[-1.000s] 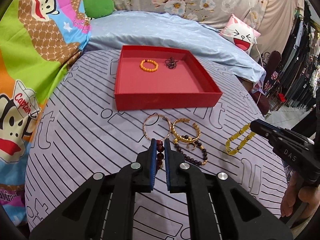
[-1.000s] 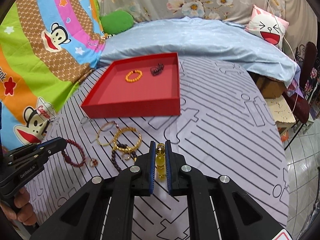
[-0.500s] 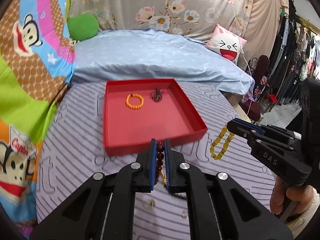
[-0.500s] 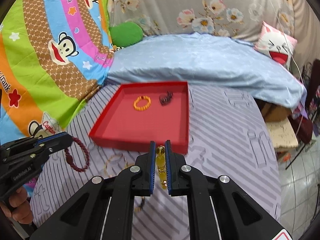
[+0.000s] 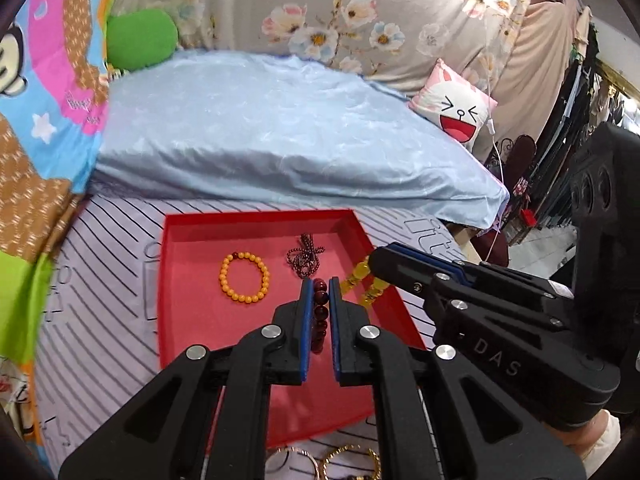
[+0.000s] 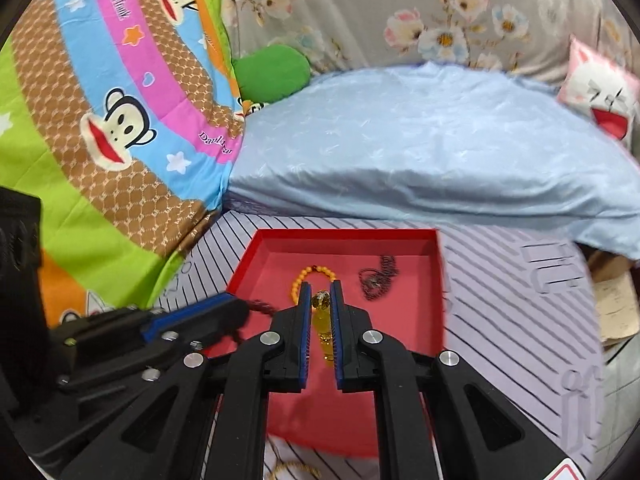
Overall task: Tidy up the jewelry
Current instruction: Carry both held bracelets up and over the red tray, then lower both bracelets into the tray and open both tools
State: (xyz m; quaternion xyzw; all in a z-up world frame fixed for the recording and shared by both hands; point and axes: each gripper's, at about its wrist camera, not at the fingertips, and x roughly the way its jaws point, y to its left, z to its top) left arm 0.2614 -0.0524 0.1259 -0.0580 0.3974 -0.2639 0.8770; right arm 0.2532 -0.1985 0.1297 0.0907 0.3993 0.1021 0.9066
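left claw (image 5: 321,285) clamped on dark red bead bracelet (image 5: 319,314), right claw (image 6: 320,289) clamped on yellow bead bracelet (image 6: 322,322), both held above the red tray (image 5: 176,320) on the striped bed cover, orange bracelet (image 5: 244,277) and dark chain (image 5: 305,255) lying inside the tray

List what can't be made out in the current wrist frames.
- Dark red bead bracelet, left wrist view: lower loop hidden behind the left gripper.
- Yellow bead bracelet, right wrist view: mostly hidden between the right gripper fingers.
- Gold bangles, left view: cut off by the bottom edge.
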